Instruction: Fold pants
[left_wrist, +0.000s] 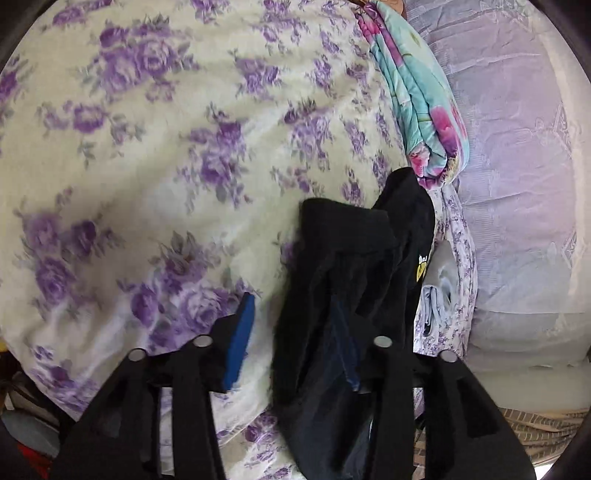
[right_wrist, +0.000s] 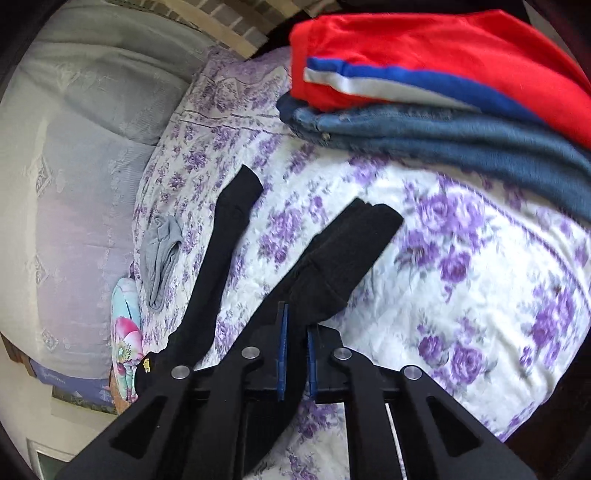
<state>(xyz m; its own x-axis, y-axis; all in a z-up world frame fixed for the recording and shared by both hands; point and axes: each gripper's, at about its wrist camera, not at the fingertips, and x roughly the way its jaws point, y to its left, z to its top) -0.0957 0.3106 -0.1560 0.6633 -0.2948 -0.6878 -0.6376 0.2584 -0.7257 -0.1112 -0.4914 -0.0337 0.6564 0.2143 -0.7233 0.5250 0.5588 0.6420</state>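
Black pants (left_wrist: 343, 251) lie bunched on the floral bedsheet (left_wrist: 147, 166). My left gripper (left_wrist: 295, 332) is open: its left blue pad (left_wrist: 240, 339) stands free, and the black cloth drapes over the right finger, hiding that pad. In the right wrist view the pants spread in two legs, one (right_wrist: 229, 221) toward the left, the other (right_wrist: 343, 243) running straight into my right gripper (right_wrist: 296, 332). That gripper's blue pads (right_wrist: 282, 343) stand almost together, shut on the end of this leg. A small yellow mark (right_wrist: 147, 364) shows on the pants near the waist.
A folded red garment (right_wrist: 443, 44) rests on folded blue jeans (right_wrist: 461, 136) at the far right of the bed. A small grey garment (right_wrist: 160, 254) lies beside the left leg. A folded teal floral blanket (left_wrist: 417, 96) and a pale lilac cover (left_wrist: 517, 184) border the bed's edge.
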